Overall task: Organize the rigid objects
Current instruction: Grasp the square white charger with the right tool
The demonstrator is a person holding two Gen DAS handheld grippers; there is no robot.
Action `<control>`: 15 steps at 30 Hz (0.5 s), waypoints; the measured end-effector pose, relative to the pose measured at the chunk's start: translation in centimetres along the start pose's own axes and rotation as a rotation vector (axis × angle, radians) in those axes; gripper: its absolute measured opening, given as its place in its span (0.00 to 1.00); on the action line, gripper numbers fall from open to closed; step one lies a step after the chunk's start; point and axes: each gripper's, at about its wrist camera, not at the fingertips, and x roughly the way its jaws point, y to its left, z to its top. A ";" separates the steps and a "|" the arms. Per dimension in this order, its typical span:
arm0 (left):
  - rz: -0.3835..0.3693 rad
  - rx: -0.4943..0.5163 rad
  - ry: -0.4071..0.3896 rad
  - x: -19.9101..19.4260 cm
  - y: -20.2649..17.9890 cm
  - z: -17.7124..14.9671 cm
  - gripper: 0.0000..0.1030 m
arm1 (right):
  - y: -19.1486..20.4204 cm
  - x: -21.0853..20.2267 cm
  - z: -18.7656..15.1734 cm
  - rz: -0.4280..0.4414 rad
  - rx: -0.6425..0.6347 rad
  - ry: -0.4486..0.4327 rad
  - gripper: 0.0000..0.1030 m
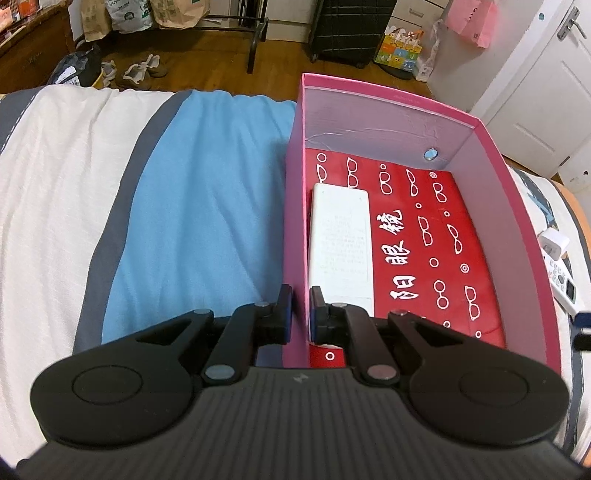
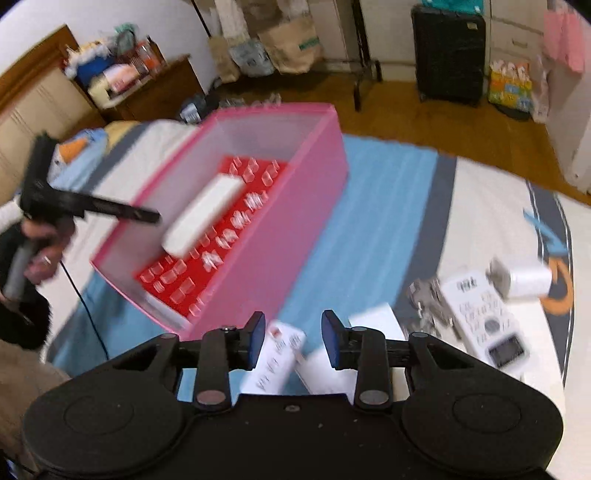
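Note:
A pink box (image 1: 524, 221) stands on the bed, with a red printed sheet (image 1: 424, 258) on its floor and a flat white block (image 1: 340, 243) lying on that. My left gripper (image 1: 299, 312) is shut on the box's left wall (image 1: 293, 221), one finger outside and one inside. In the blurred right wrist view the pink box (image 2: 295, 221) lies ahead to the left. My right gripper (image 2: 293, 341) is open above a white printed card (image 2: 277, 362) and a white box (image 2: 373, 321) on the bed.
A white remote (image 2: 487, 321), a white charger plug (image 2: 528, 280) and a small metal object (image 2: 428, 299) lie on the bed to the right. The remote (image 1: 563, 280) and plug (image 1: 554, 242) also show right of the box. The bed's far edge meets a wooden floor with a suitcase (image 1: 351, 29).

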 end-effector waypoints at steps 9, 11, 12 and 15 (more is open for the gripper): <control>0.029 0.022 0.015 0.0 -0.6 0.2 0.07 | 1.8 3.0 -1.8 -0.109 -0.225 0.113 0.48; 0.040 0.031 0.029 0.2 -0.8 0.1 0.07 | 2.0 4.0 -2.1 -0.131 -0.285 0.147 0.48; 0.048 0.037 0.039 0.3 -0.9 0.1 0.10 | 2.1 4.6 -2.2 -0.148 -0.311 0.166 0.48; 0.070 0.058 0.047 0.4 -1.2 -0.1 0.10 | 2.2 6.0 -2.3 -0.184 -0.394 0.191 0.56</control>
